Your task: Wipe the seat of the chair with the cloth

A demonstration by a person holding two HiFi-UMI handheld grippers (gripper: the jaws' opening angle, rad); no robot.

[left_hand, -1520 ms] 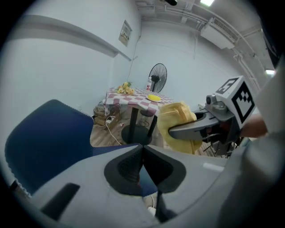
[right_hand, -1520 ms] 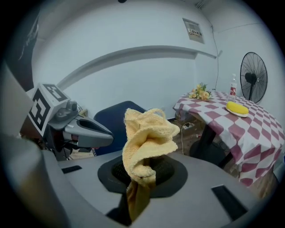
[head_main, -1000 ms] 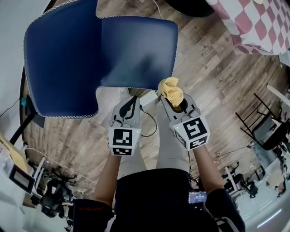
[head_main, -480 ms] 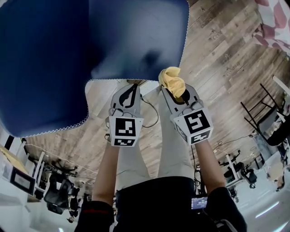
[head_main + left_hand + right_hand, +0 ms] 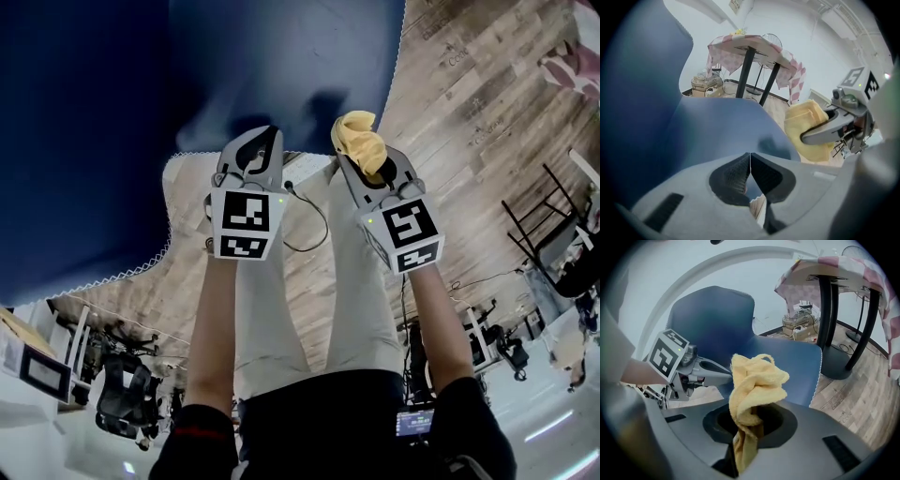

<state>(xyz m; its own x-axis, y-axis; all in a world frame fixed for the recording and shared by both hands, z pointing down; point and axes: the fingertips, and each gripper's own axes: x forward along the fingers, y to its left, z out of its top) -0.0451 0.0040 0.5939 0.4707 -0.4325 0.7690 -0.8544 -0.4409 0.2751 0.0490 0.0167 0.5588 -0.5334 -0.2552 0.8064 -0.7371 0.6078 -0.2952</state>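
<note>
Right claw [image 5: 373, 173] was clamped on the yellow cloth [image 5: 357, 139]; left claw [image 5: 255, 155] was pressed together, empty. The blue seat [image 5: 281, 66] lay just above both, toward frame top.

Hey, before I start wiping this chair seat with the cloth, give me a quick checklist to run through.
1. Grip on cloth by right tongs: ok, shut on it.
2. Enough cloth past the tips for wiping: ok, a bunched wad.
3. Spare left tongs: ok, shut and empty.
4. Both tongs facing chair seat: ok.
5. Cloth touching seat: not ok, held off it.
6. Where the seat is dirty: cannot tell.
</note>
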